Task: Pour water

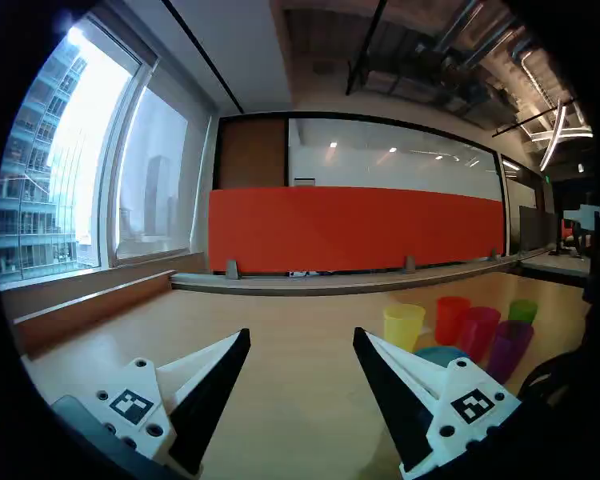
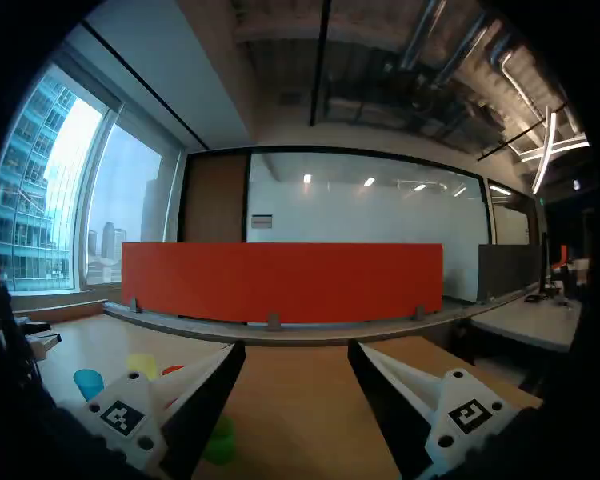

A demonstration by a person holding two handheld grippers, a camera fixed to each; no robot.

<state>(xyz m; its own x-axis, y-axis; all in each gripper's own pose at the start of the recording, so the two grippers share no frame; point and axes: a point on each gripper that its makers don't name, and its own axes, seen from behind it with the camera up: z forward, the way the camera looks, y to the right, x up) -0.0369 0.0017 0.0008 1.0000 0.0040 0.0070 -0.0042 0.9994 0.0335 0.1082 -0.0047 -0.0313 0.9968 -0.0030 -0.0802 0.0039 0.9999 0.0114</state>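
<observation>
- The left gripper (image 1: 300, 336) has its jaws spread wide, with nothing between them.
- The right gripper (image 2: 294, 348) has its jaws spread wide too, holding nothing.
- The coloured cups (image 1: 478, 330) stand close together on the wooden worktop (image 1: 300, 400), just right of the left gripper.

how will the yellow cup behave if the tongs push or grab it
The yellow cup looks like thin plastic, so it is probably light and squashy under a firm squeeze. It stands upright and seems to narrow downward, so a push near the rim may tip it; low down it would likely slide on the smooth table.
</observation>
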